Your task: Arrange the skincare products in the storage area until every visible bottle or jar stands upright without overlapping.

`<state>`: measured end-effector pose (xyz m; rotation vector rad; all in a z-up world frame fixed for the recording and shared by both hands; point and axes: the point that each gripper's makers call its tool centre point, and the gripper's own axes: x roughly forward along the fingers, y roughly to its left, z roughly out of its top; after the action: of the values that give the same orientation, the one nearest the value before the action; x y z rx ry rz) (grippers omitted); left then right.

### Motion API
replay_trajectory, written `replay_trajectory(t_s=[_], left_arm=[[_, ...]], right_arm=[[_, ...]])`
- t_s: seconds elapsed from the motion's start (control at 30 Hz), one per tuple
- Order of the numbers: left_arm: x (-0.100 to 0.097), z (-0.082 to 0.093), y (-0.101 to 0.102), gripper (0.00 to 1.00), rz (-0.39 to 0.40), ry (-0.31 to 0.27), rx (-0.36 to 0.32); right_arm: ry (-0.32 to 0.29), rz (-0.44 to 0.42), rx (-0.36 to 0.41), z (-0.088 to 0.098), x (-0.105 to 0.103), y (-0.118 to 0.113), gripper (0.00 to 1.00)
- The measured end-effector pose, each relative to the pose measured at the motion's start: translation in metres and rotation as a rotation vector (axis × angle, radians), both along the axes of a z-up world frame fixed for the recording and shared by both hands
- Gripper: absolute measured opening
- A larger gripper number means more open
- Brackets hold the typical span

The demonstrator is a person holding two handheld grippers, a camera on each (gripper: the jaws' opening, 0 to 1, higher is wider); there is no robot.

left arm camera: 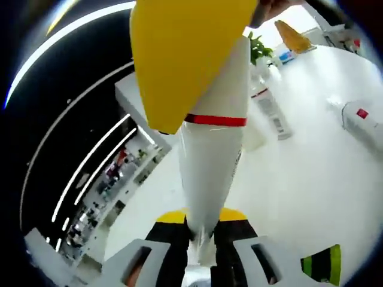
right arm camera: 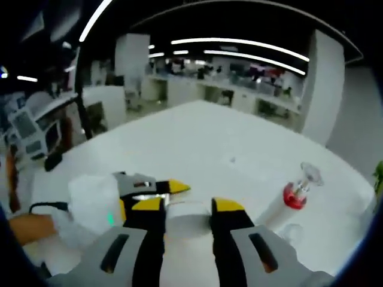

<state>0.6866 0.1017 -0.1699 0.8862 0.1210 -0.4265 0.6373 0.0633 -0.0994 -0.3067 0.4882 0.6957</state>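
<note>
In the left gripper view a white tube [left arm camera: 212, 149] with a red band runs up from my left gripper [left arm camera: 202, 218], which is shut on its near end. A broad yellow jaw tip [left arm camera: 179, 54], very close to the lens, covers the tube's far end. In the right gripper view my right gripper [right arm camera: 188, 209] is shut on a white rounded end [right arm camera: 188, 226], apparently the same tube. The left gripper [right arm camera: 161, 190] comes in from the left right beside it. A white bottle [right arm camera: 287, 203] with a red collar and a clear cap leans on the table to the right.
On the white table [left arm camera: 299, 191] stand or lie a clear labelled bottle [left arm camera: 272, 110] and a white bottle with a red mark [left arm camera: 362, 119]. A green plant [left arm camera: 260, 48] and an orange object [left arm camera: 293, 36] sit at the far edge. A small clear piece [right arm camera: 293, 232] lies near the leaning bottle.
</note>
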Motion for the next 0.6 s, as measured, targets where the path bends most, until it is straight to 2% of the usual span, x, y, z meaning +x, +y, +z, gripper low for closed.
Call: replay_trajectory(t_s=[0.07, 0.17, 0.3, 0.37, 0.4, 0.5, 0.57, 0.6], left_arm=[[0.0, 0.006, 0.006, 0.12, 0.023, -0.051, 0.069], [0.002, 0.02, 0.016, 0.11, 0.052, -0.102, 0.101], [0.002, 0.034, 0.027, 0.11, 0.069, -0.169, 0.188], [0.002, 0.036, 0.03, 0.11, 0.053, -0.183, 0.257], [0.002, 0.036, 0.031, 0.11, 0.037, -0.187, 0.281], [0.001, 0.041, 0.038, 0.11, 0.043, -0.236, 0.394], [-0.006, 0.044, 0.039, 0.11, 0.037, -0.241, 0.384], [-0.017, 0.048, 0.037, 0.11, 0.03, -0.258, 0.387]], right_arm=[[0.006, 0.013, 0.015, -0.002, -0.003, 0.0, 0.28], [-0.018, 0.048, 0.091, 0.005, -0.004, 0.005, 0.29], [-0.062, 0.09, 0.086, 0.01, -0.008, 0.009, 0.29], [-0.124, 0.11, 0.069, 0.016, -0.009, 0.011, 0.33], [-0.149, 0.114, 0.085, 0.022, -0.01, 0.011, 0.34], [-0.158, 0.121, 0.102, 0.029, -0.014, 0.01, 0.38], [-0.17, 0.123, 0.106, 0.033, -0.014, 0.008, 0.4], [-0.176, 0.121, 0.117, 0.035, -0.014, 0.006, 0.4]])
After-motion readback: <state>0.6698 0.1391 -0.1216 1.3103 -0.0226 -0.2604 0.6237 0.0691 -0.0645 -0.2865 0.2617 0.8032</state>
